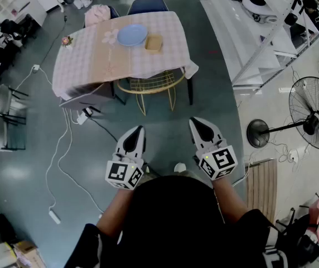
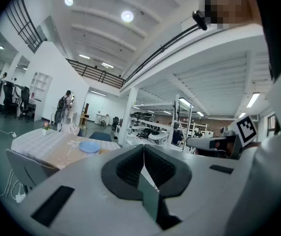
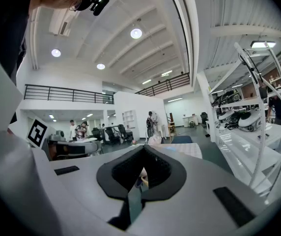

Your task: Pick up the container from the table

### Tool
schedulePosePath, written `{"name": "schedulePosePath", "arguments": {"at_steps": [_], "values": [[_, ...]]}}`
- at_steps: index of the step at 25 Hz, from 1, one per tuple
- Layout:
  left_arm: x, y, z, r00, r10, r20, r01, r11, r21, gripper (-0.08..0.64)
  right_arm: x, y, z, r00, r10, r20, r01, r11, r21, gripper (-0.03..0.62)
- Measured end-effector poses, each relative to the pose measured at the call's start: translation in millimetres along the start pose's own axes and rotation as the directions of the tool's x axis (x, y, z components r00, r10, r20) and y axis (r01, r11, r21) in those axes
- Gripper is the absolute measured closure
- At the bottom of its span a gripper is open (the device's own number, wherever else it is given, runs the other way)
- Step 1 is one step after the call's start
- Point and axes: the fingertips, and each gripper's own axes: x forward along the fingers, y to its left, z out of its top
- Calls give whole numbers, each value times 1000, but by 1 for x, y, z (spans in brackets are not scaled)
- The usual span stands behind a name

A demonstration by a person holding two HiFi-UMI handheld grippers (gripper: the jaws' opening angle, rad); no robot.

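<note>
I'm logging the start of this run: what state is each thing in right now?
Left gripper: shut, empty, short of the table.
Right gripper: shut, empty, short of the table.
Plate: flat on the table, empty.
Container: on the table, beside the plate, untouched.
Wire chair: tucked under the table.
Fan: upright; running or not, cannot tell.

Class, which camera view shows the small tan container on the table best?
The head view: the container lies in full sight from above, beside the blue plate. The left gripper view shows at most a tan sliver past the plate; the right gripper view shows the far tablecloth, no clear container.
</note>
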Motion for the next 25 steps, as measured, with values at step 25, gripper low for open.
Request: {"name": "schedulePosePath", "arguments": {"at_steps": [25], "values": [[-3, -13, -3, 998, 50, 28, -49, 998, -48, 413, -23, -35, -3, 999, 22, -35, -23, 999, -24, 439]]}}
